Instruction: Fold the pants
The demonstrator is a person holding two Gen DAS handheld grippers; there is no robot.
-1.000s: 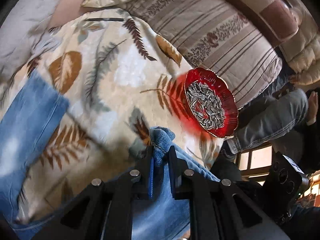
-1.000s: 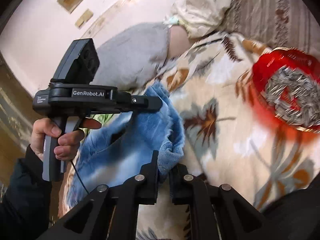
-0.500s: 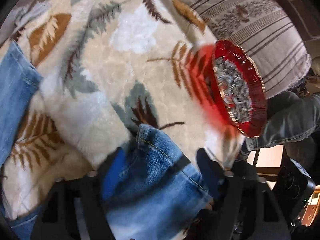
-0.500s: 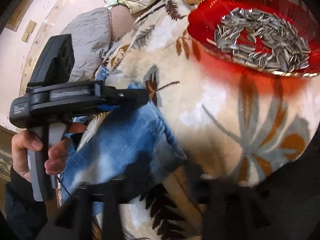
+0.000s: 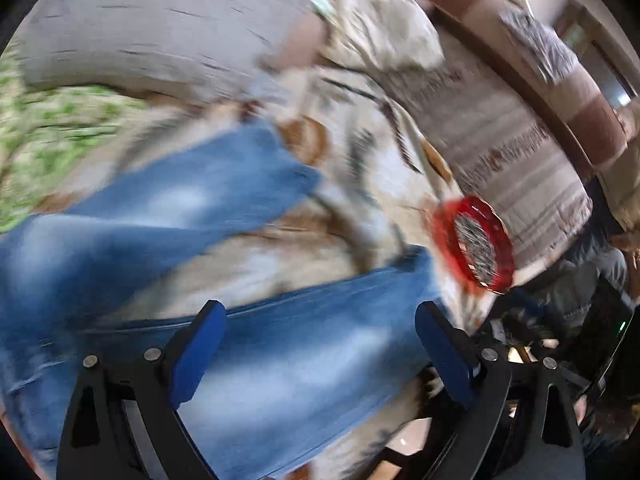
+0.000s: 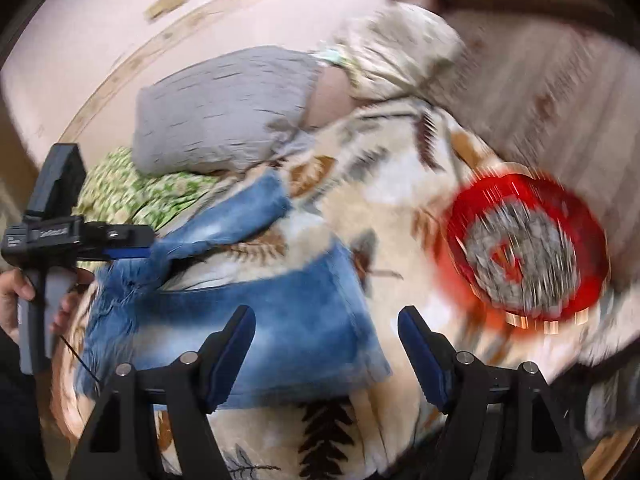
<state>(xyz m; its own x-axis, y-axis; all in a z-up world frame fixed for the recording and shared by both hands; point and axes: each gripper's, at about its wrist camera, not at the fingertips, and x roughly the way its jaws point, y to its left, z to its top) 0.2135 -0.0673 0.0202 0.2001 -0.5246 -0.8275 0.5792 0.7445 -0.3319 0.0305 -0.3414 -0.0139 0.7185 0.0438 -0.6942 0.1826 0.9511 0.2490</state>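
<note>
Blue jeans (image 5: 288,364) lie on a leaf-patterned blanket (image 5: 280,268), with one leg (image 5: 188,200) stretched further back. My left gripper (image 5: 320,340) hovers over the near denim. Its jaws are opening wide, and the cloth lies below them without touching the pads. In the right wrist view the jeans (image 6: 280,320) lie flat with a folded part in front. My right gripper (image 6: 326,344) stands open above them, holding nothing. The left gripper (image 6: 140,246) shows side-on at the left, its tip at the jeans' edge, held by a hand (image 6: 16,292). Both views are motion-blurred.
A red bowl (image 5: 472,204) (image 6: 584,220) of sunflower seeds sits on the blanket to the right of the jeans. A grey pillow (image 6: 224,108), a green patterned cloth (image 6: 132,188) and a striped cushion (image 6: 540,80) lie behind.
Both grippers were shut on the jeans' edge; both have let go and opened. The left one has swung back and sideways, the right one has lifted, and the denim now lies flat.
</note>
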